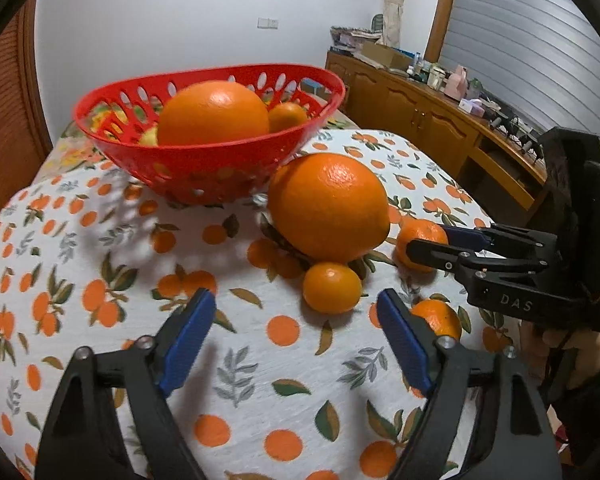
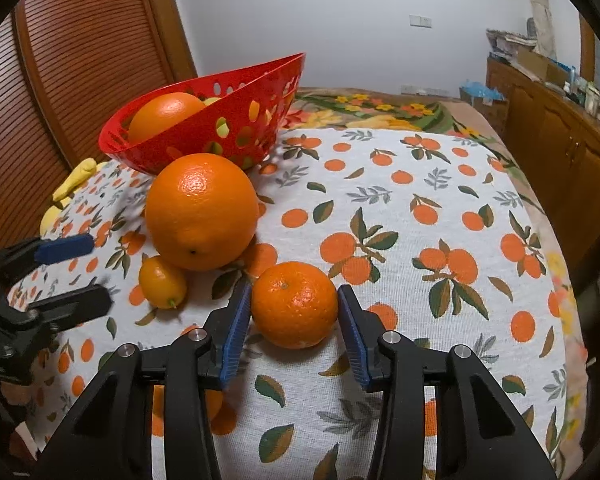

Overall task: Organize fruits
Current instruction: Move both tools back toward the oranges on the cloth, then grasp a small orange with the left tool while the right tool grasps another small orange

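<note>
Currently, the right gripper [image 2: 295,312] straddles a mandarin [image 2: 295,305] resting on the tablecloth [image 2: 420,200]. Both blue pads sit at the fruit's sides: the left pad appears to touch the skin, while a thin gap may remain at the right pad, so a firm clamp is not confirmed. To complete the grasp, close evenly across the widest part of the fruit, apply light pressure only, and lift straight up before travelling to the red basket [image 2: 188,140].

The left gripper [image 1: 296,320] stands wide open and holds nothing; a kumquat [image 1: 332,287] lies just ahead of its tips, touching the large orange [image 1: 329,207]. Centre the pads on the kumquat without nudging the orange, which could roll.

View differences:
1. Left wrist view shows 2 oranges inside the basket and 1 further small orange fruit [image 1: 440,318] behind its right pad.
2. Right wrist view shows pad-to-fruit clearance and a yellow item [image 2: 76,180] at the table edge.
</note>
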`<state>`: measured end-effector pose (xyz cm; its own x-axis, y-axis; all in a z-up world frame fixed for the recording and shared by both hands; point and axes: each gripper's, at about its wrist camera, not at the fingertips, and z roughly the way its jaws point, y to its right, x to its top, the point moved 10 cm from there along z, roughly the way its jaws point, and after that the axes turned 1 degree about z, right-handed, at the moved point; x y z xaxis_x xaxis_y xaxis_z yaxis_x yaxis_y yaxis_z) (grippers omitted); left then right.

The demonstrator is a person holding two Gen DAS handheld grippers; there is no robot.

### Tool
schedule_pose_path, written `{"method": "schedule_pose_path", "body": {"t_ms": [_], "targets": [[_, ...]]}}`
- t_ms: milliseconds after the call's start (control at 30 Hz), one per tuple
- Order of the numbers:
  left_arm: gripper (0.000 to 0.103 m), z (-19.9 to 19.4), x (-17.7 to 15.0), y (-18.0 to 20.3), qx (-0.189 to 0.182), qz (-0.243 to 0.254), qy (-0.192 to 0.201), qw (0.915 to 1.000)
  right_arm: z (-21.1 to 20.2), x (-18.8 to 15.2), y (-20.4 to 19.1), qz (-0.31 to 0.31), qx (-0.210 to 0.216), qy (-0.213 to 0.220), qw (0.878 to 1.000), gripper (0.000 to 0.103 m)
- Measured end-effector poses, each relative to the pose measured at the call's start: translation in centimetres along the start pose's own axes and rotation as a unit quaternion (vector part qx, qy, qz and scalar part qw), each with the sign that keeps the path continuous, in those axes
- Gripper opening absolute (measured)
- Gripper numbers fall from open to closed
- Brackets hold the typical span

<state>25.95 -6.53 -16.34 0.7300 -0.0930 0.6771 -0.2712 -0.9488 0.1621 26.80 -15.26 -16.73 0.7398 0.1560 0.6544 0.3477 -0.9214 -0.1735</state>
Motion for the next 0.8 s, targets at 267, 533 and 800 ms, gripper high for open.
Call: {"method": "schedule_pose_path", "body": {"t_ms": [267, 533, 800], "targets": [[0.062, 1.6, 0.5, 1.0, -0.023, -0.007, -0.019, 0.9995, 0.1, -0.1, 0.0, -0.003, -0.004, 0.001, 1.000, 0.044], [0.052, 2.7, 0.4, 1.7, -0.036, -0.008, -0.037, 0.9987, 0.1, -0.1, 0.0, -0.004, -0.006, 0.001, 1.000, 0.044], [0.039, 3.3, 0.0, 1.8, -0.050, -0.017, -0.046, 0.9976, 0.1, -0.1, 0.0, -0.004, -0.005, 0.000, 1.000, 0.044]]}}
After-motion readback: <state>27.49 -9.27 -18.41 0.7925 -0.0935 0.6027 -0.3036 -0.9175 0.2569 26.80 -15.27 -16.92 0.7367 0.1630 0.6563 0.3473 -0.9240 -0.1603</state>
